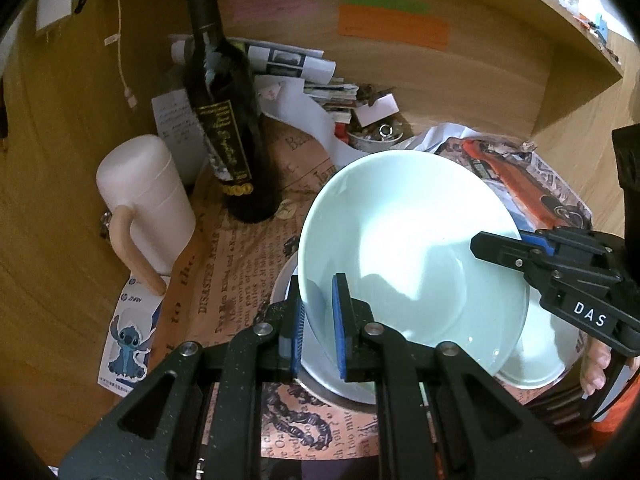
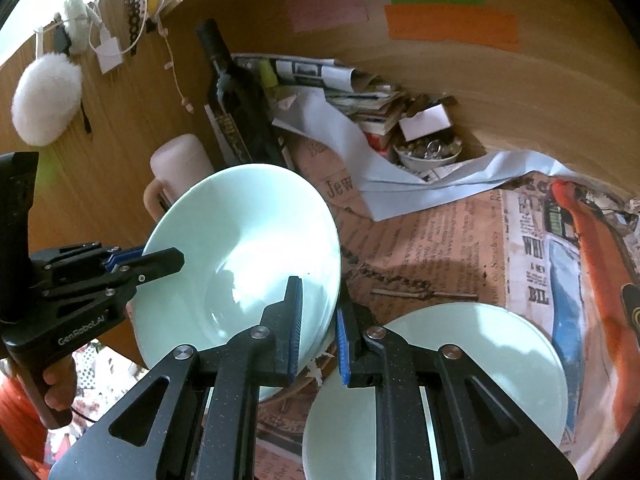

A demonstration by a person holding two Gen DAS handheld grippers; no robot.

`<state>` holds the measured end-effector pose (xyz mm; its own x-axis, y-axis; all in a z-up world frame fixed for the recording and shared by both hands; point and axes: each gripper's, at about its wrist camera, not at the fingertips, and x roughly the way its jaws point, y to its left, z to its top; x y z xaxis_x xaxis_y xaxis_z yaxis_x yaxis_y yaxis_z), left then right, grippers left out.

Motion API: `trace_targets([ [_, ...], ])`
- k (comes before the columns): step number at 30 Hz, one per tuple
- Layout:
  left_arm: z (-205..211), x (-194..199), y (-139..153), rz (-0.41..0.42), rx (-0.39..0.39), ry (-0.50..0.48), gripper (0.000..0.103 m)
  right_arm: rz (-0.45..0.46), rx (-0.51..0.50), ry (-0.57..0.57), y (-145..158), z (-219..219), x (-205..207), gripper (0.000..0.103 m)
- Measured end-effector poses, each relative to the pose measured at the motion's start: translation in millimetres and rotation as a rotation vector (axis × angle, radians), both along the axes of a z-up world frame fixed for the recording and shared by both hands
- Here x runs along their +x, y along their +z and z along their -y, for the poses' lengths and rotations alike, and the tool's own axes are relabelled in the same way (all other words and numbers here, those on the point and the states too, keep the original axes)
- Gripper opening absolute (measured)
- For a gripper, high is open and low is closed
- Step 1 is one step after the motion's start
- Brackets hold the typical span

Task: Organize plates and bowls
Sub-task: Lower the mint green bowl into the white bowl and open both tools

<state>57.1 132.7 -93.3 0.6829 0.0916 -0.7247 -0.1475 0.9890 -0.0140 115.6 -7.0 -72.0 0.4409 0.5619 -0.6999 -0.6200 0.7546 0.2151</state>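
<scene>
Two grippers held one pale green bowl (image 1: 400,248) tilted above the newspaper-covered table (image 2: 440,240)
Largest nearby was a second pale dish (image 2: 480,360) lying on the paper below; the left gripper (image 1: 320,328) clamped the bowl's near rim between its blue pads, while the right gripper (image 2: 318,332) pinched the opposite rim, both nearly closed on the thin wall
</scene>
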Motion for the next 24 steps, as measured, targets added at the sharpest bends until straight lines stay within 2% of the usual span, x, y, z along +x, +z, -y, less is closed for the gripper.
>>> trace_targets([
  [13,-12.8,-1.2,-17.5,-0.049,-0.010,0.020,0.012,-0.034,-0.057,0.034,-14.7,-17.1,2.5,0.014],
  [24,-15.6,-1.0,-28.1,-0.068,0.001,0.015,0.012,0.036,-0.133,0.054,-19.5,-29.6,-2.5,0.017],
])
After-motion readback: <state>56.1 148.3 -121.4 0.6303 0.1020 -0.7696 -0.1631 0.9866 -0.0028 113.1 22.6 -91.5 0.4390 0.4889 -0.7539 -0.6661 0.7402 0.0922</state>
